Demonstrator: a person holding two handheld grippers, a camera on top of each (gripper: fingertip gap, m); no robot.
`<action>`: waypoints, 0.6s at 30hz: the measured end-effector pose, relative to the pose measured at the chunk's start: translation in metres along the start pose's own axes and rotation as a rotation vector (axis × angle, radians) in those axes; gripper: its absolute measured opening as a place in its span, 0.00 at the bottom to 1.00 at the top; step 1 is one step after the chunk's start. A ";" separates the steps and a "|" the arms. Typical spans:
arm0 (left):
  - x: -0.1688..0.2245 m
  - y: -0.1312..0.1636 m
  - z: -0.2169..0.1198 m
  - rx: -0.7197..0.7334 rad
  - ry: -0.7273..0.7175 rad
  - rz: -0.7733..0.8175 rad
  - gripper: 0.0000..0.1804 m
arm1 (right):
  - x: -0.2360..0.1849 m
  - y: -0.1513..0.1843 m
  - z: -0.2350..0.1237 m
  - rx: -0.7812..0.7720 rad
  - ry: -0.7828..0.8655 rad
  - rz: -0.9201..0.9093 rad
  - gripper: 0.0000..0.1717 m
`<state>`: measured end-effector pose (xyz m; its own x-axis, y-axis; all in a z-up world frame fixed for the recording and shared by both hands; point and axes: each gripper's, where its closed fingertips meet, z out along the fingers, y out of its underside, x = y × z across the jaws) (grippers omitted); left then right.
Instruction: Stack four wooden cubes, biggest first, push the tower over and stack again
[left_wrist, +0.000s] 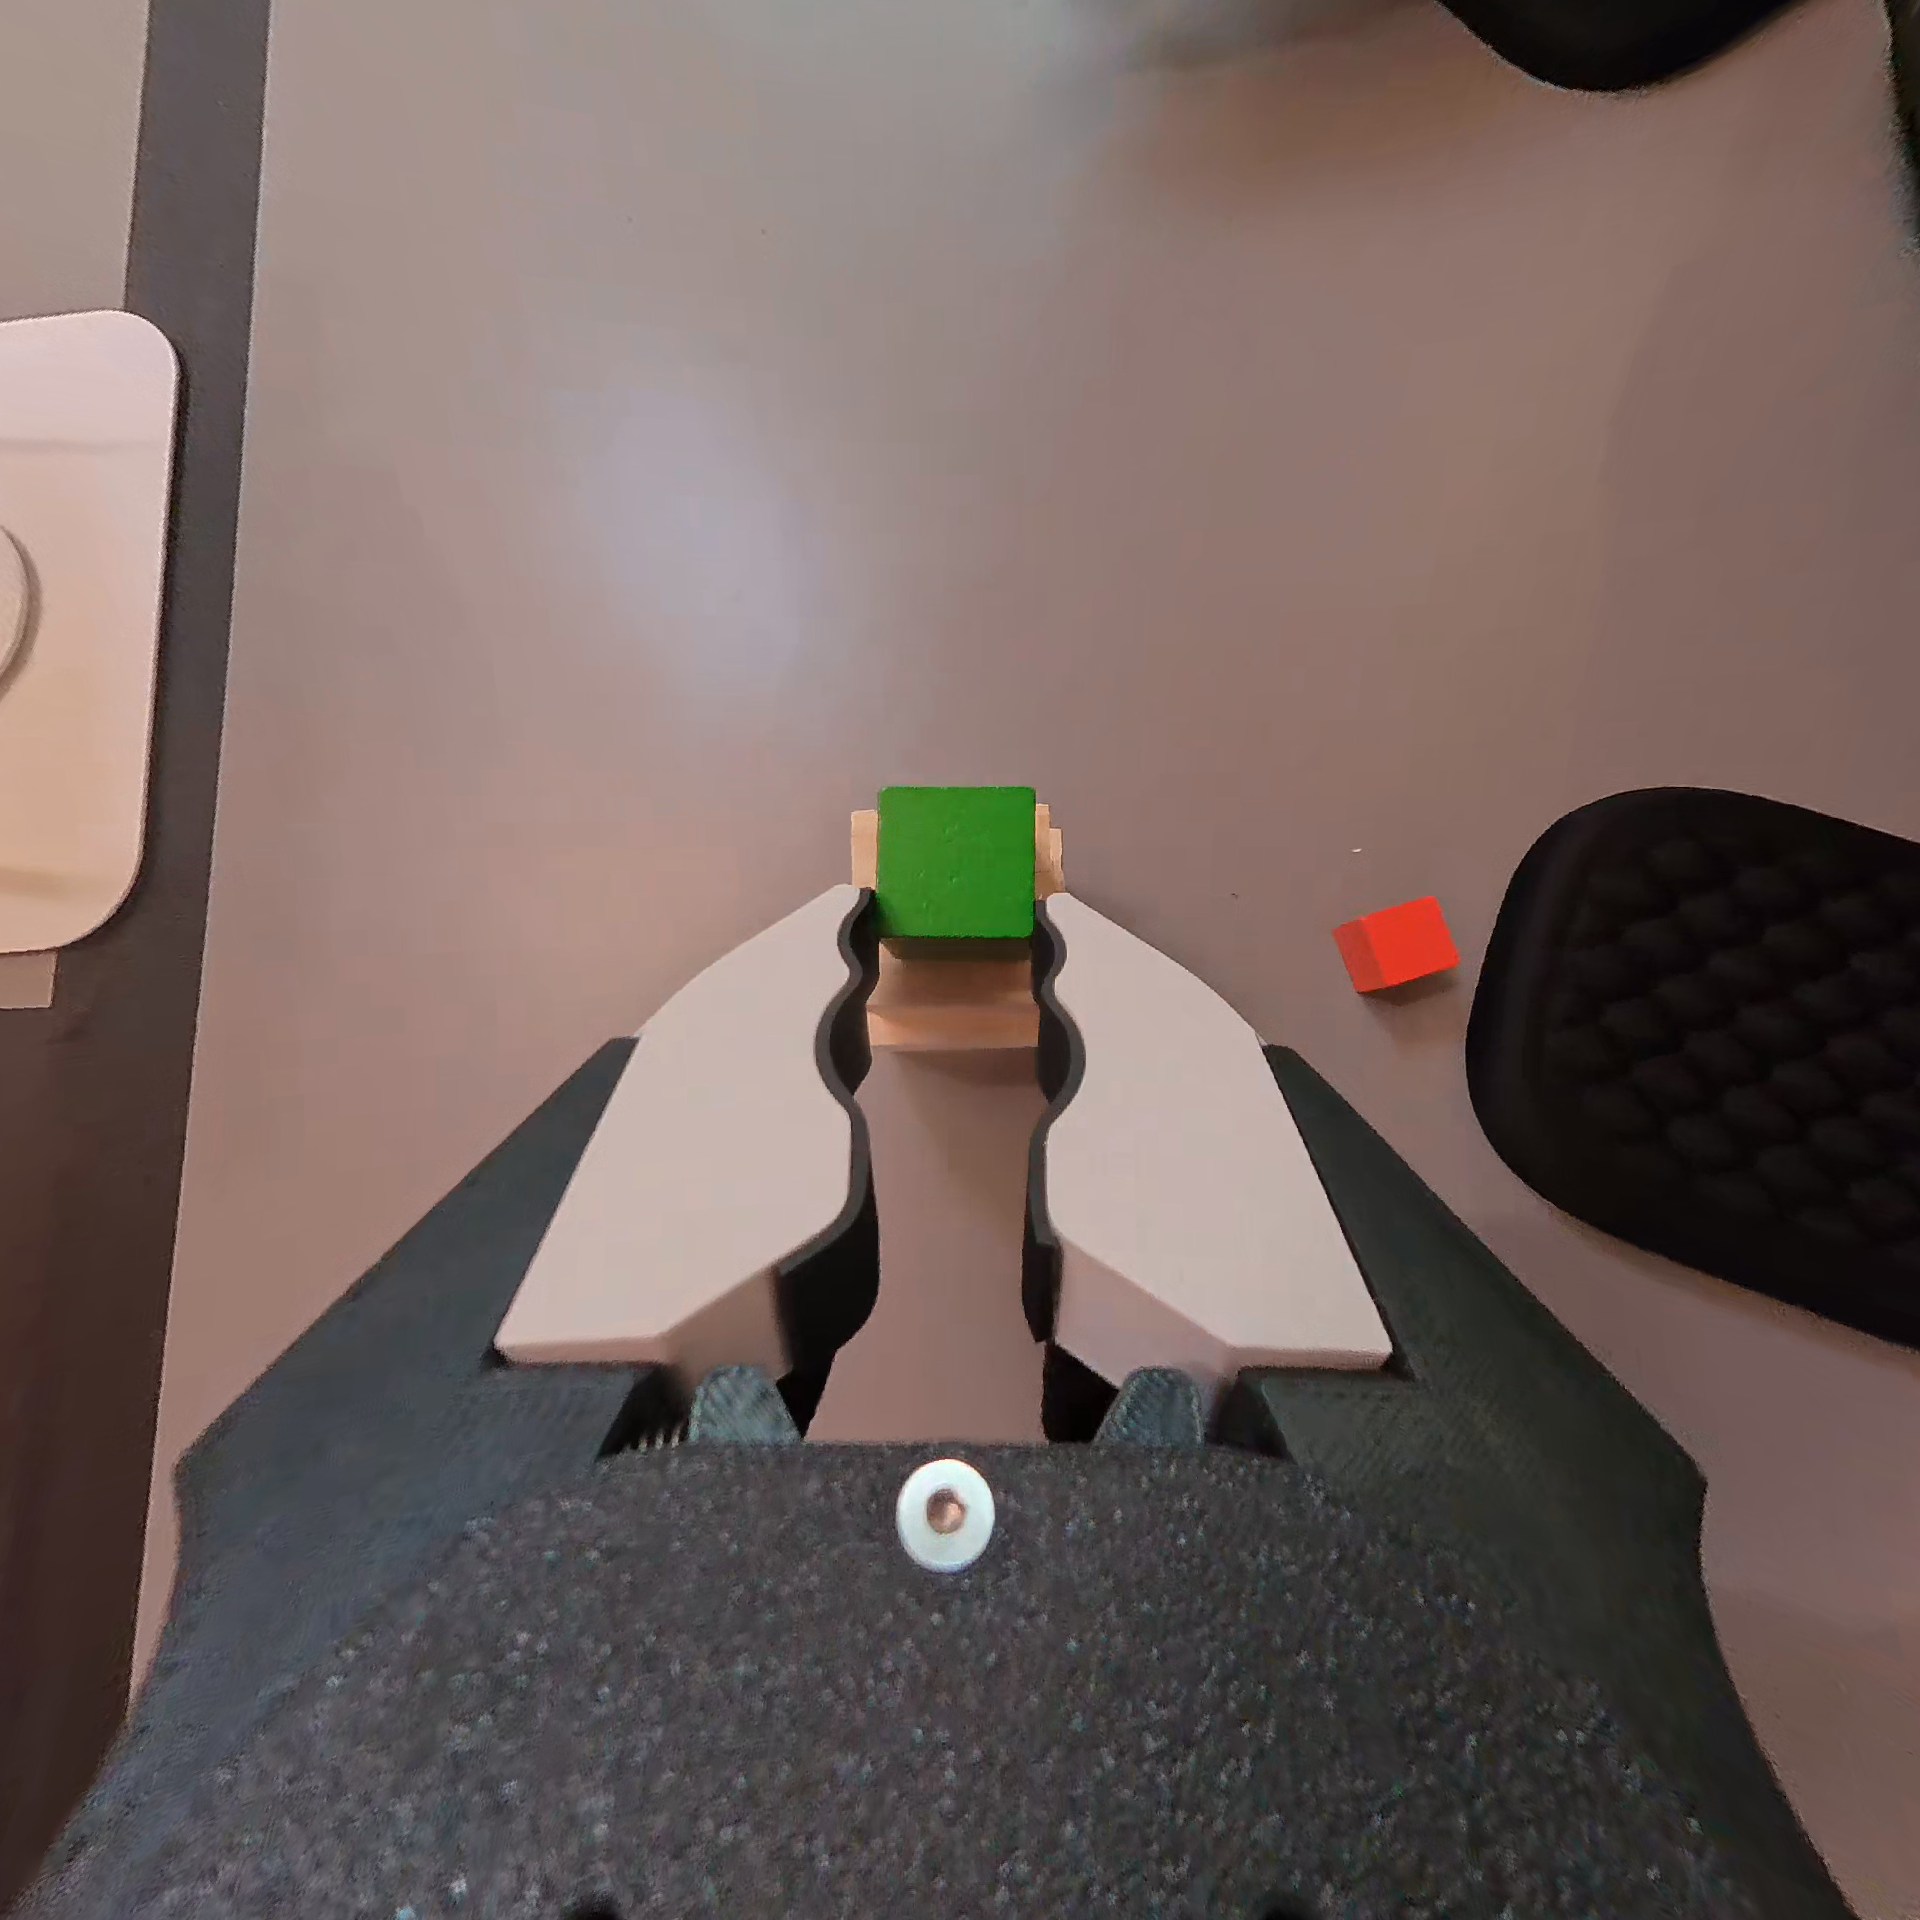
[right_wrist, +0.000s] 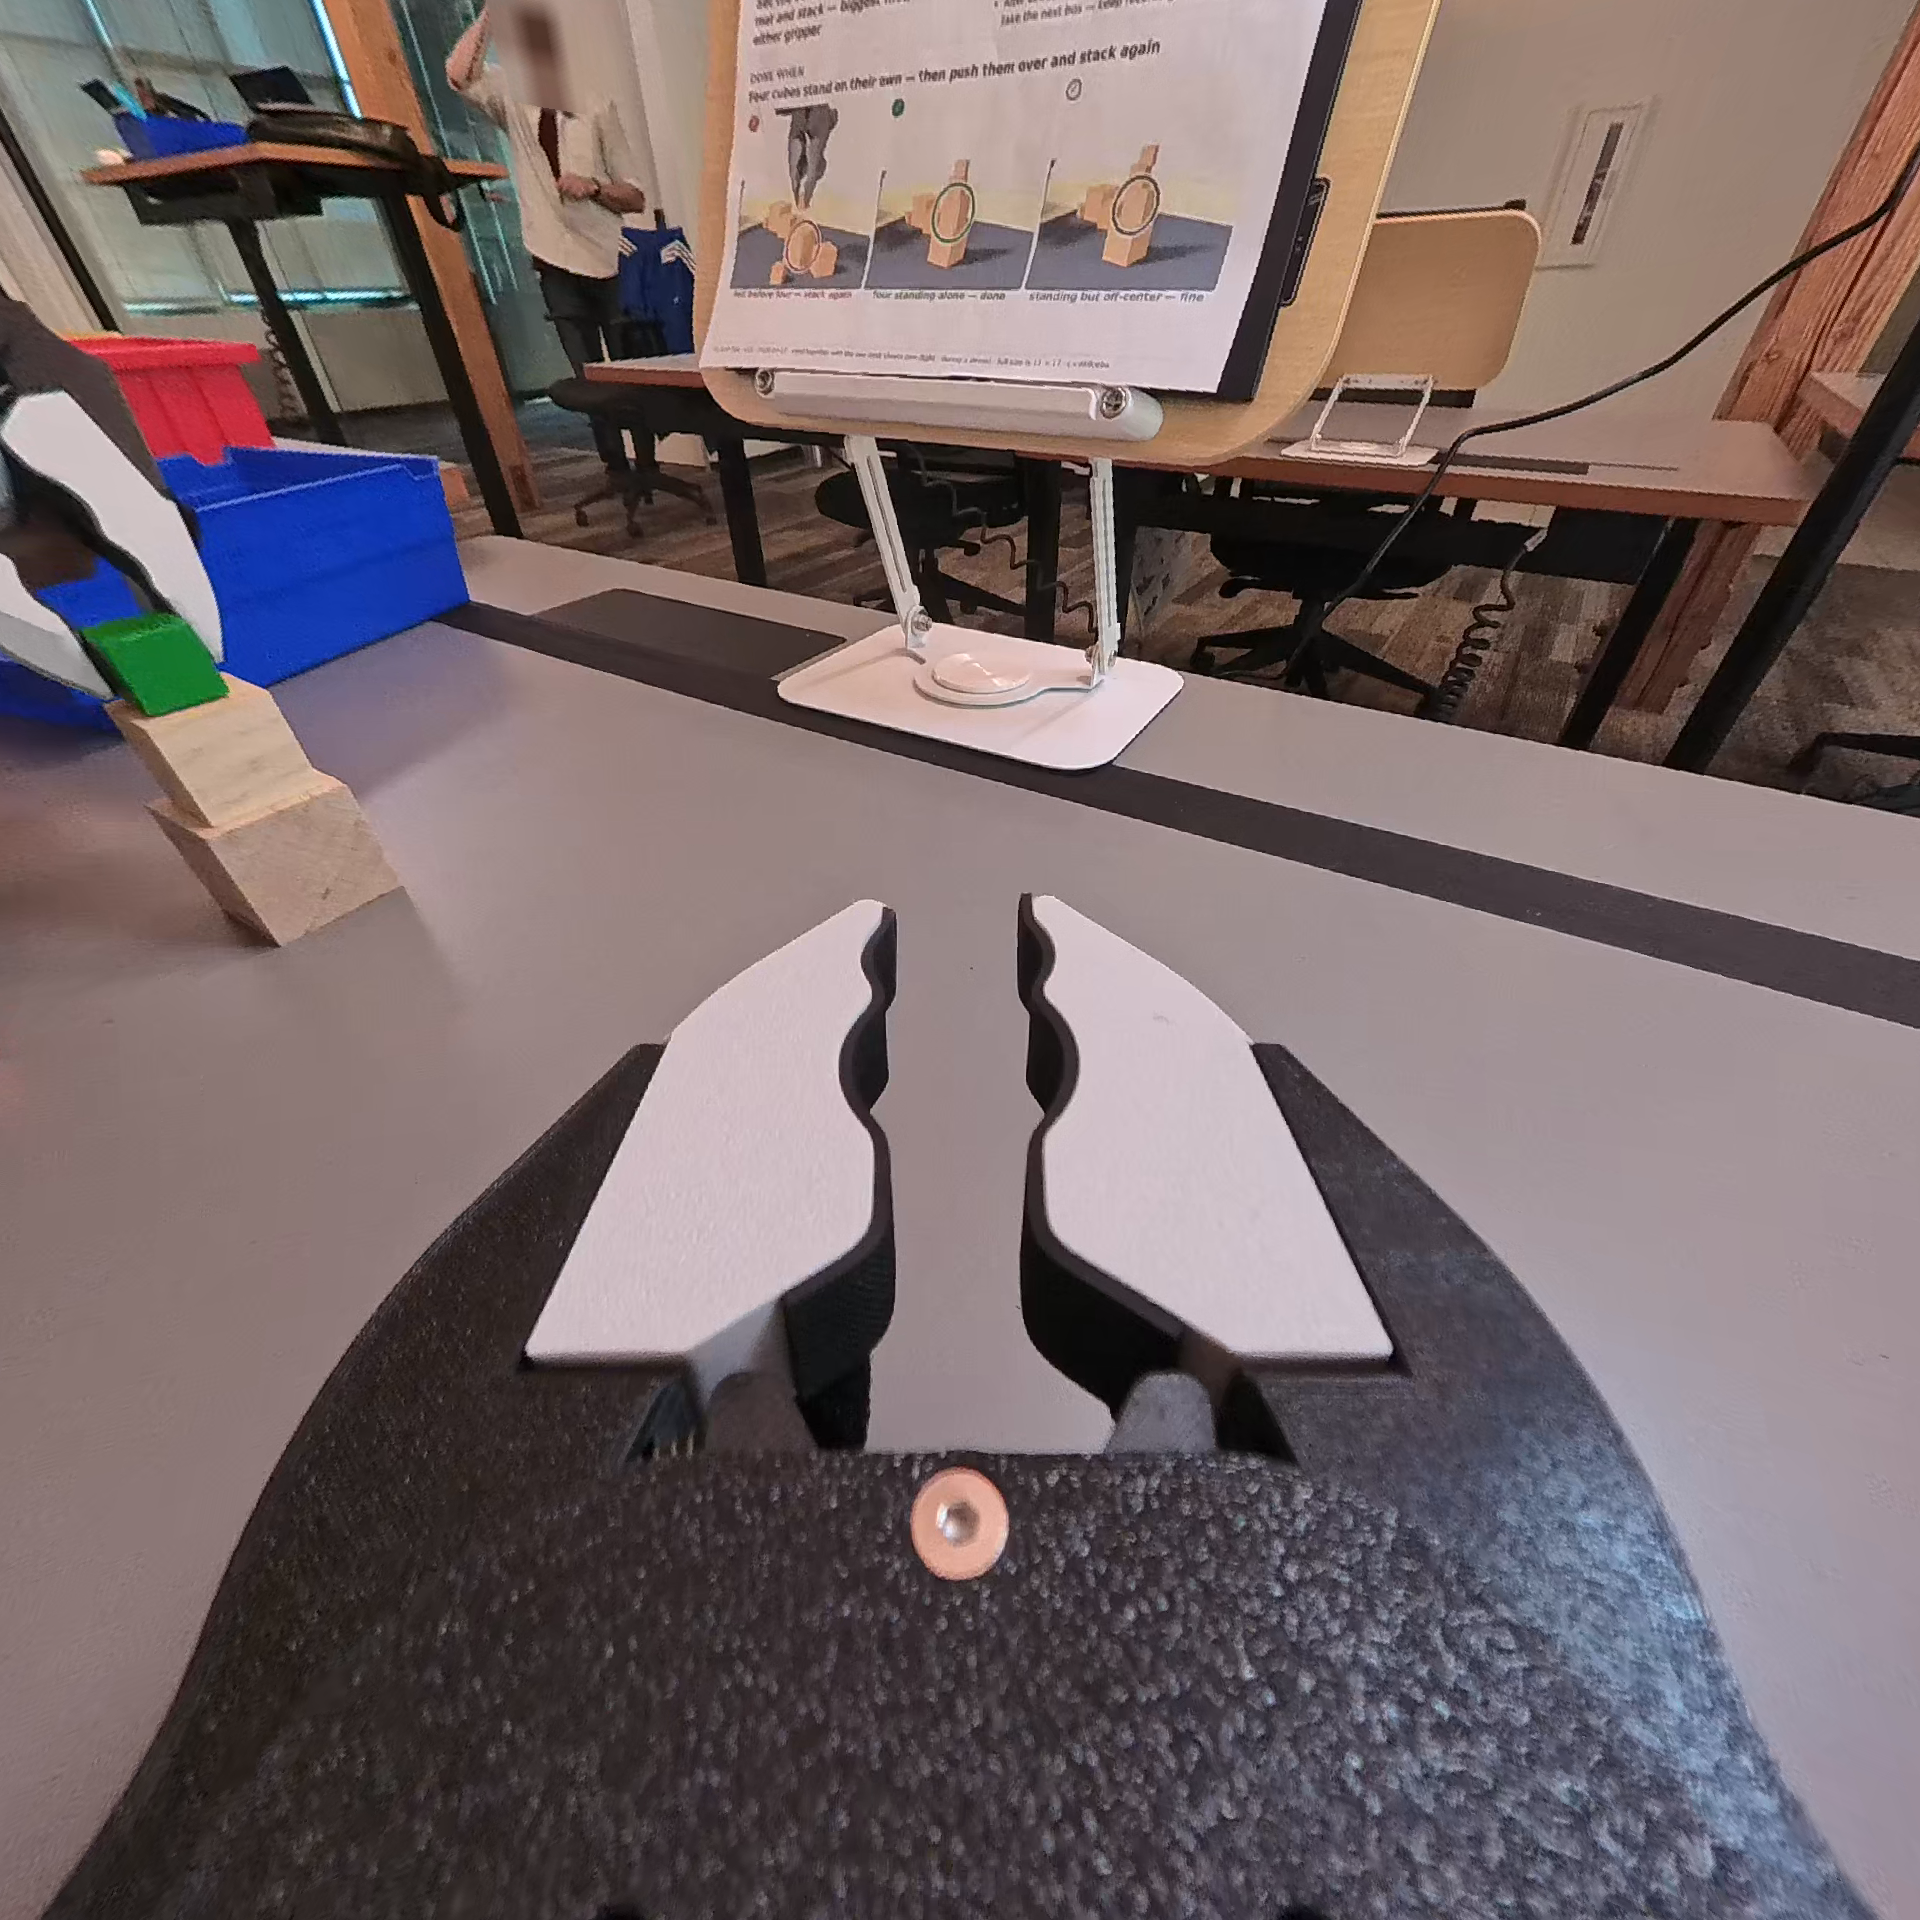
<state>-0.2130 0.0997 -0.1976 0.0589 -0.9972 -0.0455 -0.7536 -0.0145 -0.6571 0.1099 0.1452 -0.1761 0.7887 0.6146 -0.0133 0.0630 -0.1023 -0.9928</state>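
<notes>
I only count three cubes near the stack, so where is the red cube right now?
In the left wrist view, the red cube lies on the table, right of the green cube, beside a black pad.

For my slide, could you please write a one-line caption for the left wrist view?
Left gripper grips a green wooden cube atop stacked pale wooden blocks; a red cube lies nearby.

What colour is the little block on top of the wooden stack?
Green; the left wrist view shows it best.
</notes>
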 end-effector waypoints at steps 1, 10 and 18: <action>0.000 0.001 0.001 -0.004 0.000 0.004 0.15 | 0.000 0.000 0.000 -0.001 0.001 0.001 0.13; -0.001 0.003 0.000 -0.004 0.007 0.006 0.15 | 0.001 0.003 0.001 -0.010 0.003 0.002 0.13; -0.001 0.003 -0.002 -0.001 -0.004 -0.013 0.21 | 0.001 0.004 0.001 -0.013 0.004 0.001 0.13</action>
<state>-0.2167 0.1007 -0.1978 0.0712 -0.9967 -0.0396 -0.7534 -0.0277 -0.6570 0.1105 0.1464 -0.1800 0.7914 0.6112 -0.0133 0.0702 -0.1124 -0.9912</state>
